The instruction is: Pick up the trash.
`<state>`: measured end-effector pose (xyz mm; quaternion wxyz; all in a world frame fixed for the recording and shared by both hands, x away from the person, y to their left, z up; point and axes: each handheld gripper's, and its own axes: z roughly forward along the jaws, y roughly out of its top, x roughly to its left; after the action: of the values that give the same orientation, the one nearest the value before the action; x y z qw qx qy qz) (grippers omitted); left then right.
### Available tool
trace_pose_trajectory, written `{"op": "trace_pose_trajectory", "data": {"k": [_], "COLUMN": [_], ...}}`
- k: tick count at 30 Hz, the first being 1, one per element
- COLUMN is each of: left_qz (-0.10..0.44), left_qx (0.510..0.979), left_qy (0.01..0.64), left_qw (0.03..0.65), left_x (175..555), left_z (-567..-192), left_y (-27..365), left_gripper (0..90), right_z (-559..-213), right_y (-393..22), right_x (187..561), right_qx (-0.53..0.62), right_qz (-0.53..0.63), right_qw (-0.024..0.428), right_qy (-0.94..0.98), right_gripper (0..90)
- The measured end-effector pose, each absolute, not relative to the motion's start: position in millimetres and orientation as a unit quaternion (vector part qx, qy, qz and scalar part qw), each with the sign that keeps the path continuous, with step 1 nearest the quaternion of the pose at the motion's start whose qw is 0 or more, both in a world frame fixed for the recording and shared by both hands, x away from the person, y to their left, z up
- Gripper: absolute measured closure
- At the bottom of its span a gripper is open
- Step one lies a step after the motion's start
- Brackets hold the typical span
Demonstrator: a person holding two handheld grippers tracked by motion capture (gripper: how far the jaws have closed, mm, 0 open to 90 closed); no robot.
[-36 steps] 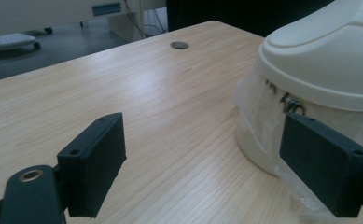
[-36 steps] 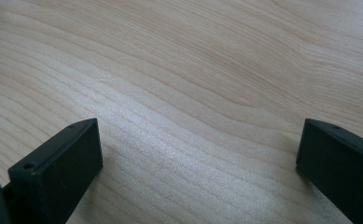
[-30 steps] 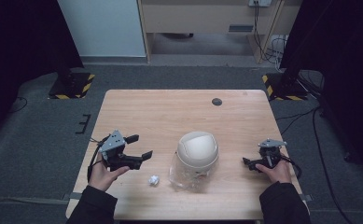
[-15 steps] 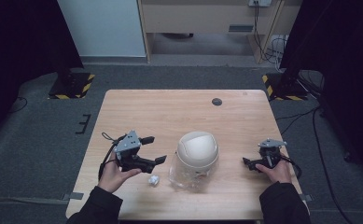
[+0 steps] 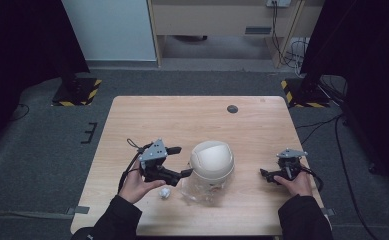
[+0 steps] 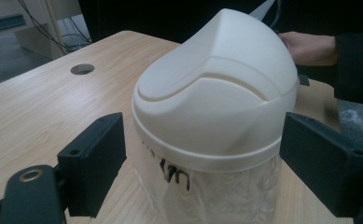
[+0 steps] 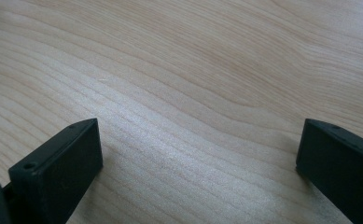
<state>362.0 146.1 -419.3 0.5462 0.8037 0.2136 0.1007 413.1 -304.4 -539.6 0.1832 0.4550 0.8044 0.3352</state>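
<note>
While the left tongs [image 5: 180,161] stand wide open with nothing held, their jaws sit either side of the cream domed bin lid [image 6: 216,88], just short of touching. The lid tops a clear plastic-lined container [image 5: 202,187] near the bench's [image 5: 192,117] front centre. A small white crumpled scrap [image 5: 165,192] lies beside it. The right tongs [image 7: 198,154] gape empty, low over bare wood, well apart
</note>
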Motion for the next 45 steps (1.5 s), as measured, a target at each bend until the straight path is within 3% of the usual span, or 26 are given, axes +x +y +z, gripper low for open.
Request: {"op": "trace_pose_trajectory", "data": {"k": [24, 45], "left_qz": [0.075, 0.070], "left_qx": [0.808, 0.815], "left_qy": [0.165, 0.165], "left_qw": [0.561, 0.551], "left_x": [374, 378], "left_z": [-413, -418], "left_y": [112, 101], "left_gripper": [13.7, 11.5], "right_z": [-540, -540], "right_y": [-304, -304], "right_x": [413, 413], "right_qx": [0.455, 0.455], "right_qz": [0.335, 0.335], "right_qw": [0.184, 0.184], "right_qy": [0.804, 0.804], "right_gripper": [0.5, 0.5]}}
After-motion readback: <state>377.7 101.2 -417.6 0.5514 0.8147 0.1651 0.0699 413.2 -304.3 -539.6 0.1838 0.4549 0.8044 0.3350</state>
